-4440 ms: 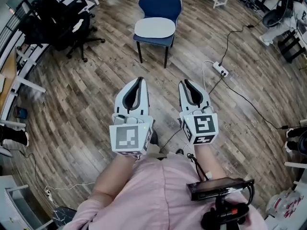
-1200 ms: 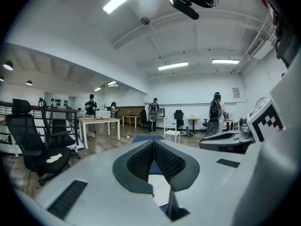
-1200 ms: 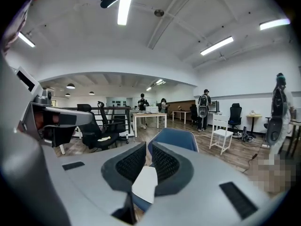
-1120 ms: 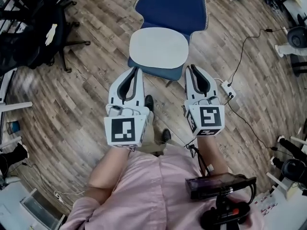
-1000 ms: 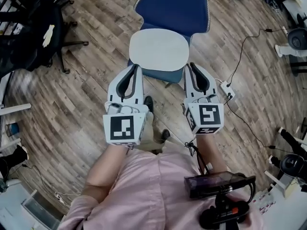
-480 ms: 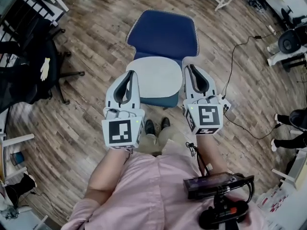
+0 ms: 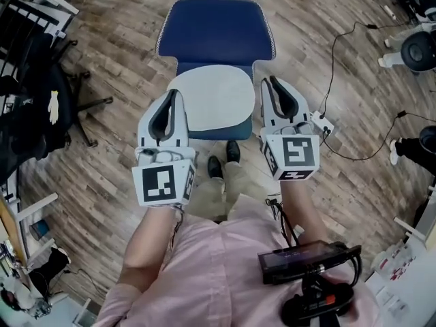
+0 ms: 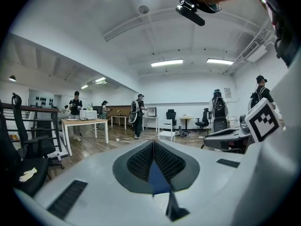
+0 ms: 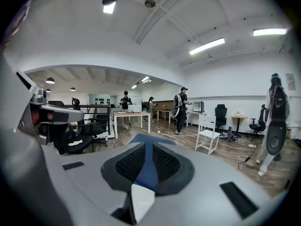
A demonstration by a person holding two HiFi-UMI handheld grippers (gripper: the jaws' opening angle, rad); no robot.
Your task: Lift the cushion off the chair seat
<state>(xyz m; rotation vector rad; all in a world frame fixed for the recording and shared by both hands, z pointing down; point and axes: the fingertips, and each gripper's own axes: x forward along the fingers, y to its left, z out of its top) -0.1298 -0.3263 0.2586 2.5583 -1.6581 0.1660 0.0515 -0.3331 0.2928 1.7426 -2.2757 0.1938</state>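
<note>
– Cushion (image 7: 212, 101) location?
– Flat on chair (image 7: 214, 29) seat, centred. Pale grey pad with a smooth matte face and rounded corners, roughly oval. Long axis runs left–right across seat; short axis points at backrest.
– Chair?
– Blue, matte, with light dotted trim round backrest edge. Backrest is on far side from person, seat front toward shoes (image 7: 233, 151). Wood-plank floor (image 7: 102, 148) under it.
– Grippers?
– Left gripper (image 7: 174, 94) is over cushion's left edge, right gripper (image 7: 268, 82) just beside its right edge. Both point toward backrest, parallel to short axis. Contact with cushion: cannot tell from above. White plastic shells, marker cube at rear of each.
– Jaws?
– Both closed at tips, nothing clamped. Dark textured pads meet at front. Blue of chair shows through gap behind tips in both gripper views.
</note>
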